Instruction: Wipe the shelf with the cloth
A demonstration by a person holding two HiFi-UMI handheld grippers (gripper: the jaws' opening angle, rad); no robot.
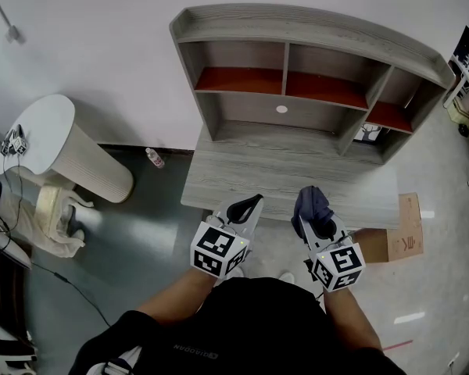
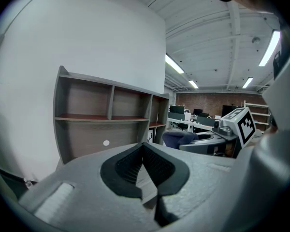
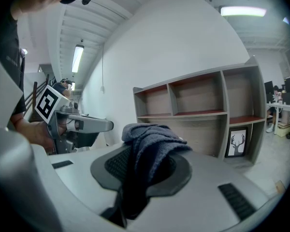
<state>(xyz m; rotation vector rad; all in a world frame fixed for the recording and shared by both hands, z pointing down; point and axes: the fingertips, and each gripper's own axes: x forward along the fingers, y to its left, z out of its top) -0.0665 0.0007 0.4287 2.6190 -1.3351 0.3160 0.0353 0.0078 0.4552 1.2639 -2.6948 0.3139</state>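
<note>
A grey wooden shelf unit with red-brown boards stands at the back of a grey desk; it also shows as the shelf unit in the left gripper view and as the shelf unit in the right gripper view. My right gripper hovers at the desk's front edge, shut on a dark blue cloth. The cloth bunches up and drapes over the jaws. My left gripper is beside it to the left, shut with nothing between its pads.
A framed deer picture leans in the shelf's lower right bay. On the floor stand a white round side table, a plastic bottle and a cream bundle. A cardboard piece lies at the desk's right.
</note>
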